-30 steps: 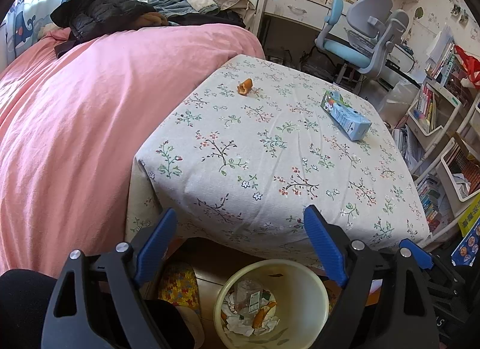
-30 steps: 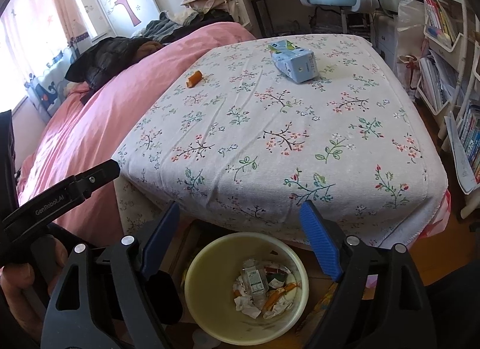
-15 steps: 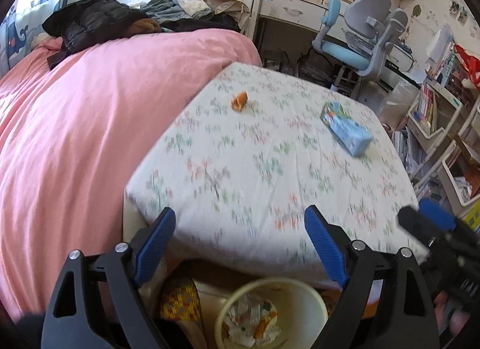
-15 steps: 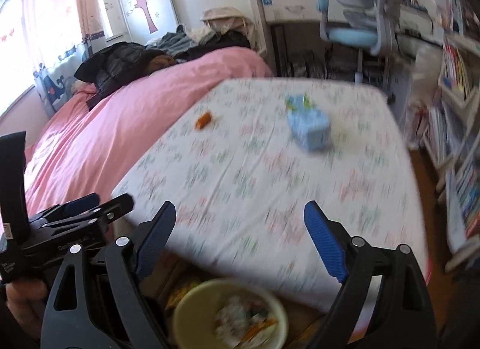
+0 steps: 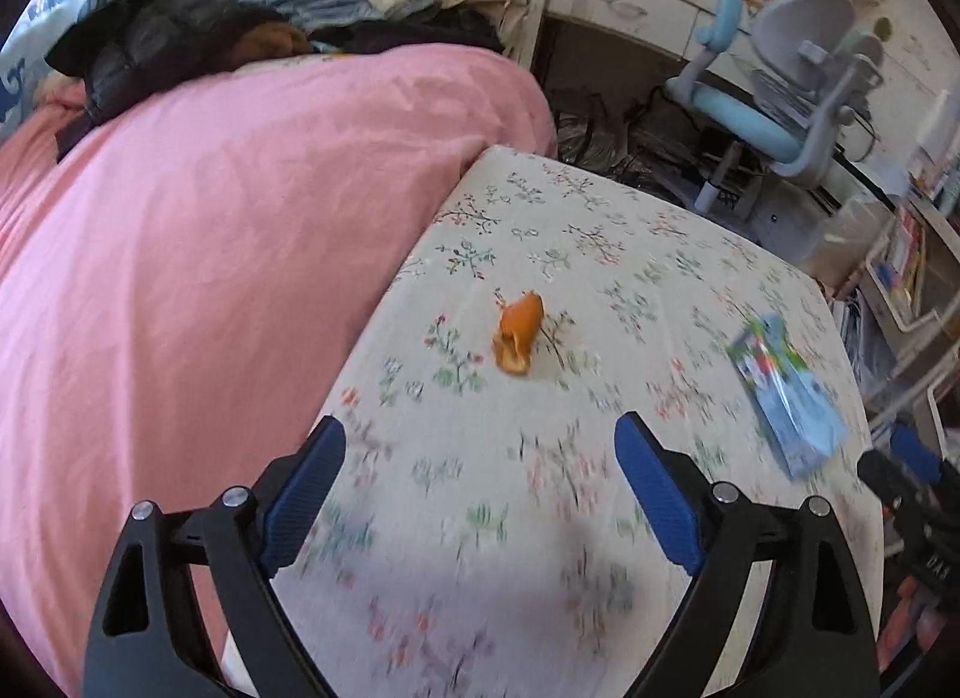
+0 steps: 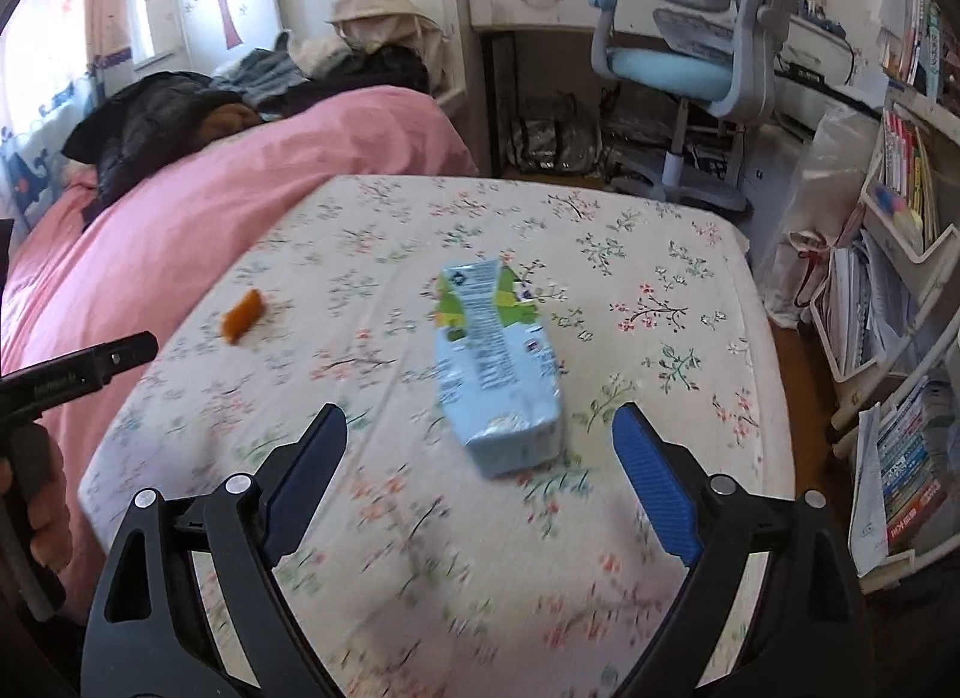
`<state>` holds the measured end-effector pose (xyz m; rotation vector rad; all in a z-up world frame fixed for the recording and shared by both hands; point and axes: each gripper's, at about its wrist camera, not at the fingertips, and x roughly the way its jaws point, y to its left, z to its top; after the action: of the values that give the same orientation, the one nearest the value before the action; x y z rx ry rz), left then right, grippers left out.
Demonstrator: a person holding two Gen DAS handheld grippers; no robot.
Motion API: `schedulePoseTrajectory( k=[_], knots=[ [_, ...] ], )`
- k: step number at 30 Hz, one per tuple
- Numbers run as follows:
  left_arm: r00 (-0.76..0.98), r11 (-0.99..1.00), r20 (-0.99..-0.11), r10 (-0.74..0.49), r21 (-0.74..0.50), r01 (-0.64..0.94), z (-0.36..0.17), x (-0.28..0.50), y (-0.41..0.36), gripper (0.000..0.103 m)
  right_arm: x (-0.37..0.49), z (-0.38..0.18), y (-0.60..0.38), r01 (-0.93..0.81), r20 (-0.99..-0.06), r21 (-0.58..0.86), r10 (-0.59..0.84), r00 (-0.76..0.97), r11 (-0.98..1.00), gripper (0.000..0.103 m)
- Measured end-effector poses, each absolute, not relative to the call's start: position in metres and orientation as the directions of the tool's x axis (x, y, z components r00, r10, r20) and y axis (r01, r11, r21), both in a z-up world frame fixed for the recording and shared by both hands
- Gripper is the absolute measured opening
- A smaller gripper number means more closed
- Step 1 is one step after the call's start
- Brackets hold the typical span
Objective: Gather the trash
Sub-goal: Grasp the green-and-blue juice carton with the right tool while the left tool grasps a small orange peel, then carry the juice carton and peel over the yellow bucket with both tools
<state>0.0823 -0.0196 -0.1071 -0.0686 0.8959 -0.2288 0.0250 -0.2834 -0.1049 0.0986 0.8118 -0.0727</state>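
A: Trash status? Start at the jaws.

B: Right gripper [image 6: 479,446] spread wide, has just been opening further, nothing between the pads. Carton [image 6: 495,377] lies flat on the table [image 6: 660,302] just ahead of it, lined up with the gap, not touched. Left gripper [image 5: 480,458] also spread, empty. Peel [image 5: 519,334] sits on the cloth ahead of it, apart, a bit further out than the carton is from the right one.

A: What changed?

B: A second ago both cameras looked down at the bin by the table's near edge, with scraps already in it. Now the bin is out of both views and both grippers are over the tabletop, closer to their pieces. Near cloth is blurred.

A: Meaning for the task?

B: Looks like a fresh reach, one piece per hand: right for the carton, left for the peel. Two items left on the table as far as I can see.

A: Around it?

B: Pink bed [image 5: 210,278] touching the table's left side, chair [image 6: 690,62] and desk behind, shelves [image 6: 900,290] at right.
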Motion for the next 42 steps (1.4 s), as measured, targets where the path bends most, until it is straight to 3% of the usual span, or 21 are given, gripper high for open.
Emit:
schedulePoseTrajectory(
  k=[16,21,24,25,26,28,33,42],
  knots=[
    [0.544,0.971,-0.810,-0.218,-0.122,0.207,-0.136,0.155,-0.050,0.086,0.100,-0.156,-0.298,0.111,-0.812,0.029,-0.042,0.582,0.993,0.087],
    [0.510,0.968,-0.834,-0.210,-0.104,0.229,-0.148,0.163,-0.059,0.071,0.113,-0.170,-0.296,0.102,-0.834,0.029,-0.032,0.551,0.994,0.087],
    [0.532,0.966,-0.826,-0.188,-0.058,0.253,-0.149,0.161,-0.066,0.063,0.116,-0.173,-0.292,0.085,-0.840,0.045,-0.009,0.543,0.995,0.070],
    [0.542,0.963,-0.820,-0.184,-0.040,0.267,-0.149,0.159,-0.070,0.052,0.116,-0.172,-0.290,0.083,-0.836,0.036,-0.015,0.548,0.996,0.058],
    [0.547,0.959,-0.817,-0.183,-0.025,0.283,-0.149,0.158,-0.073,0.038,0.117,-0.171,-0.289,0.076,-0.835,0.051,0.001,0.551,0.996,0.058],
    [0.539,0.945,-0.818,-0.202,-0.018,0.326,-0.148,0.154,-0.078,0.020,0.117,-0.170,-0.289,0.074,-0.831,0.106,0.048,0.554,0.992,0.057],
    [0.502,0.921,-0.805,-0.317,-0.135,0.366,-0.136,0.146,-0.075,0.016,0.112,-0.162,-0.301,0.112,-0.792,0.303,0.185,0.582,0.946,0.057],
    [0.499,0.867,-0.719,-0.484,-0.317,0.385,-0.099,0.111,-0.068,0.016,0.076,-0.125,-0.304,0.104,-0.692,0.440,0.264,0.672,0.892,0.057]
  ],
)
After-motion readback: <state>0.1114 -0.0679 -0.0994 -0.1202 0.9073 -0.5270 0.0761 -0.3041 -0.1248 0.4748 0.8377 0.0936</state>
